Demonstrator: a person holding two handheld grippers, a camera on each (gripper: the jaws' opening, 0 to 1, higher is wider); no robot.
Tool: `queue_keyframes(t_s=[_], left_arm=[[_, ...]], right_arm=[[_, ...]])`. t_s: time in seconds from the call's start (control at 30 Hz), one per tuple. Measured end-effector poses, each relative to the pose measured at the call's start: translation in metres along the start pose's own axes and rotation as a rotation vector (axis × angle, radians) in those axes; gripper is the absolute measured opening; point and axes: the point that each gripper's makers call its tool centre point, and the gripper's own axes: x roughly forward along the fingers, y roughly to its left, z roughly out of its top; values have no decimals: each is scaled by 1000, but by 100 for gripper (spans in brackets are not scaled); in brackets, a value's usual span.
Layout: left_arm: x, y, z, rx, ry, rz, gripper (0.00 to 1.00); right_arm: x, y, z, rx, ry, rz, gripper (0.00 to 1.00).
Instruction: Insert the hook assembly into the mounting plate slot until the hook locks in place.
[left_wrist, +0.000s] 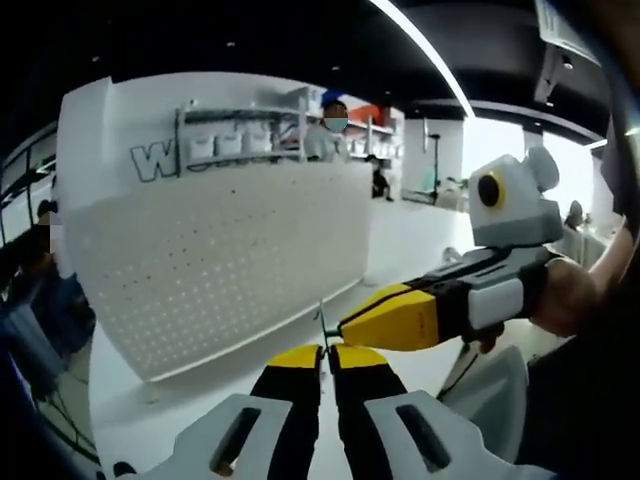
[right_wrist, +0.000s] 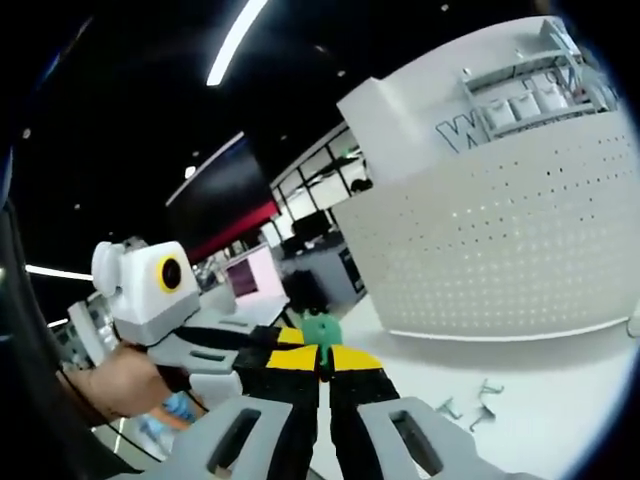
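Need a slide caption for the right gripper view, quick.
Both grippers meet on a small green part; spare metal hooks lie before the pegboard.

Both views low over table, facing shared pegboard (left_wrist: 215, 270)

White table (right_wrist: 560, 390), pegboard (right_wrist: 500, 250), loose hooks (right_wrist: 478, 408).
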Motion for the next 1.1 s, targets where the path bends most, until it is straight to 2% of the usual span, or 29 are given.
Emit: queue_keyframes(t_s=[0.2, 0.27, 0.37, 0.5, 0.53, 0.63, 0.83, 0.97, 1.1], left_arm=[[2, -2, -2, 31, 4, -28, 9], [2, -6, -2, -27, 0, -56, 18], [2, -6, -1, -38, -13, -60, 33], [3, -11, -2, -45, -12, -93, 42], [3, -12, -3, -47, -9, -100, 42], [3, -14, -5, -47, -8, -120, 48], [5, -23, -3, -49, -14, -146, 71], [9, -30, -7, -37, 7, -156, 86], [11, -43, -4, -89, -10, -204, 97]], right_arm=[[1, -1, 0, -26, 11, -5, 0], [1, -3, 0, -25, 8, -7, 0], [0, -5, 3, -35, 2, -15, 0], [0, -9, 3, -42, 0, -24, 0], [0, -10, 5, -8, -9, -28, 0], [-1, -11, 5, -37, -10, -36, 0], [-4, -13, 2, -33, -1, -37, 0], [-5, -16, 2, -38, 4, -40, 0], [-9, -20, 0, -44, 15, -47, 0]])
